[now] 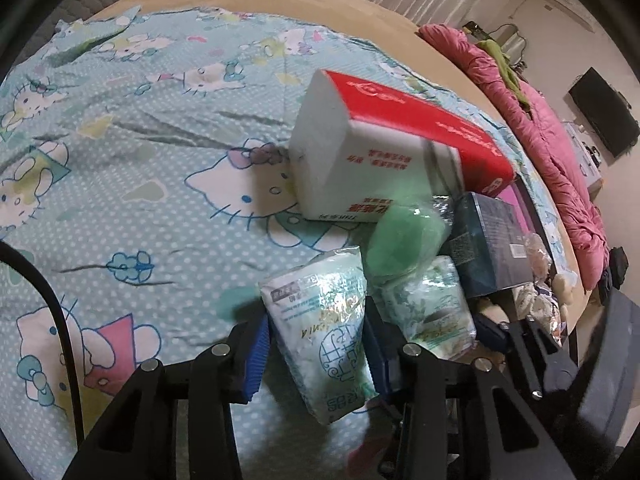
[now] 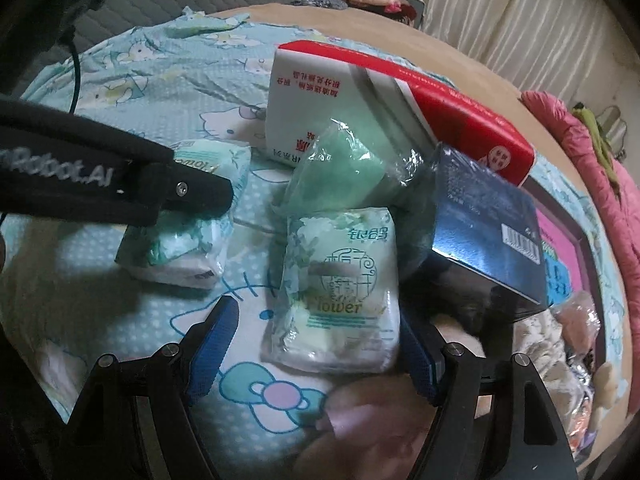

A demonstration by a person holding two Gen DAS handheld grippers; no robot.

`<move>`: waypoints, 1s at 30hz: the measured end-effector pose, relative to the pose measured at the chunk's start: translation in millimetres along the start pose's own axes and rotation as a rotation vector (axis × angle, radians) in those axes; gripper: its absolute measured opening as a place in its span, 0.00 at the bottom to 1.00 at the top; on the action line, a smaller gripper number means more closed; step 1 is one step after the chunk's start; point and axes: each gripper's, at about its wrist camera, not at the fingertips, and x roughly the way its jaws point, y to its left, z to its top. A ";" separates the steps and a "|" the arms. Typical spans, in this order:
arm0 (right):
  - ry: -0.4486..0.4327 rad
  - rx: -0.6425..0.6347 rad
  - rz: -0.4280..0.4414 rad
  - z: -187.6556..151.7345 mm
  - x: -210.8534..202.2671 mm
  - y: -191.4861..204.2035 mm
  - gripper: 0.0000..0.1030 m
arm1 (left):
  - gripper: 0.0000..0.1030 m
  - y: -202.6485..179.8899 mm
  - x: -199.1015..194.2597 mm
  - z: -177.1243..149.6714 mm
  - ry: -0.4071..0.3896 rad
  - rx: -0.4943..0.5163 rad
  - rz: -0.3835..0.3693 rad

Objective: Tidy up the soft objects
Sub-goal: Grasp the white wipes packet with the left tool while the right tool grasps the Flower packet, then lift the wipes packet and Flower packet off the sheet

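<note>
Right wrist view: right claw (image 2: 316, 344) spread around a "Flower" tissue pack (image 2: 340, 292) (left claw (image 1: 316, 344) pinching its twin (image 1: 320, 336)).

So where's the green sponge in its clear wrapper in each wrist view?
Left wrist view: the green sponge sits right of centre, just below the red-and-white tissue pack.
Right wrist view: it sits at centre, above the tissue packet between the right tool's pads.
Shared landmark: the red-and-white tissue pack, directly behind it in both.
</note>
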 end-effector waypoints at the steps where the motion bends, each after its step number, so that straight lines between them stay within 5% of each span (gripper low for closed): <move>1: 0.008 0.003 0.010 0.7 3.0 -0.9 0.75 | 0.41 -2.0 -0.3 0.2 -0.002 0.007 -0.004; 9: -0.005 0.021 0.103 8.4 13.3 -5.9 0.51 | 0.41 -4.0 -6.8 0.6 -0.024 0.009 -0.001; 18: -0.065 0.041 0.201 14.1 -3.6 -14.2 0.50 | 0.41 -1.3 -33.6 -5.9 -0.074 0.014 0.021; 30: -0.212 0.056 0.163 2.7 -71.7 -19.6 0.50 | 0.41 -23.6 -73.2 -7.0 -0.146 0.066 0.058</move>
